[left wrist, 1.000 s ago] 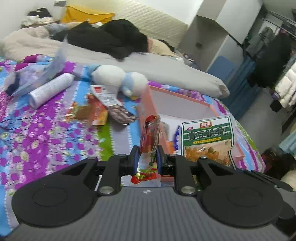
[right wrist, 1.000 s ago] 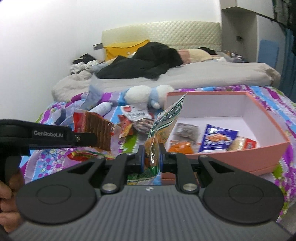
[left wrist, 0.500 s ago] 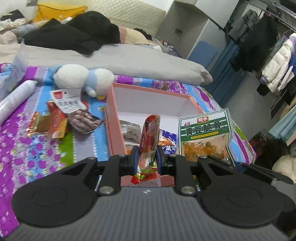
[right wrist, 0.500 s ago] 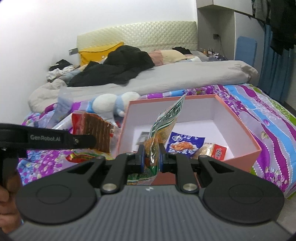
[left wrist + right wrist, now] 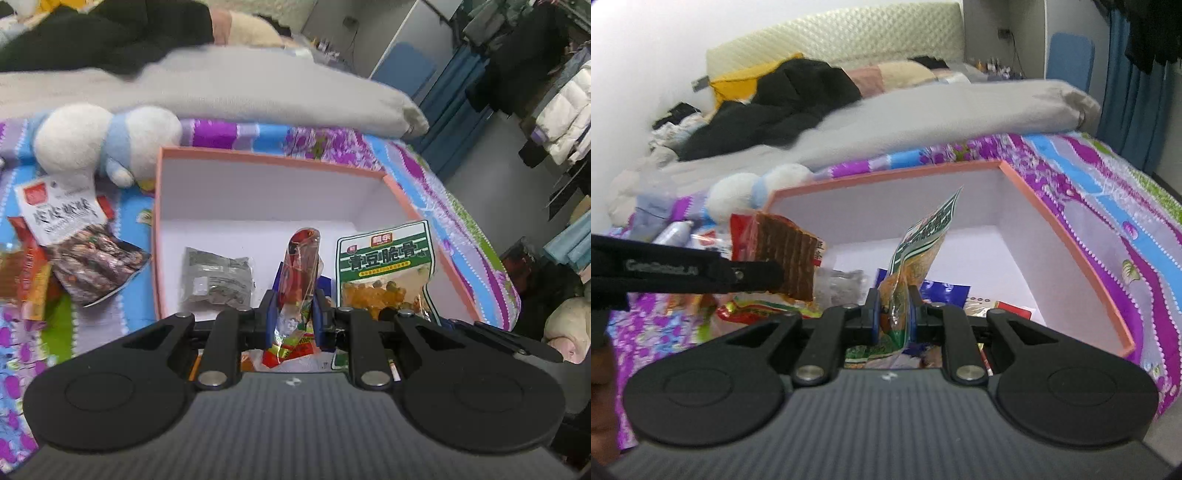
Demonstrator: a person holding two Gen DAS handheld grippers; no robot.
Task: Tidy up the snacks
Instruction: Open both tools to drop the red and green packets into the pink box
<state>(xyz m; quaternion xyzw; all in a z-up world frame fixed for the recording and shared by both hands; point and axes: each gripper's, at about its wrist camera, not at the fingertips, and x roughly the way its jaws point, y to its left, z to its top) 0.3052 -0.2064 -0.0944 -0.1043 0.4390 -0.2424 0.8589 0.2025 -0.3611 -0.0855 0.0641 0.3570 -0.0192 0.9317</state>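
The left gripper (image 5: 291, 314) is nearly closed and pinches a red snack packet (image 5: 301, 266) by its lower part, so most of the packet sticks up above the pads. The right gripper (image 5: 892, 314) is nearly closed too and holds a green bag of peas and crunchy bits (image 5: 919, 251) the same way. Both snacks hang over the near side of the pink box (image 5: 157, 229), which sits on the flowery bed cover (image 5: 22, 325). Inside the box lie a grey packet (image 5: 216, 280), a blue packet (image 5: 942, 291) and a red-and-white one (image 5: 1012, 308).

The two grippers are very close together. They could bump, and one snack might knock the other loose. The red packet is shiny and thin, so it could slip out early and land on the bed, not in the box. The green bag is tall and floppy. If it is let go too near the wall, it may lean on the edge and tip out. A gripper dipping too low could hit the near wall and push the light box along the soft cover.

More snacks wait outside, like the brown nut bag (image 5: 85, 258) beside the plush toy (image 5: 99, 140).
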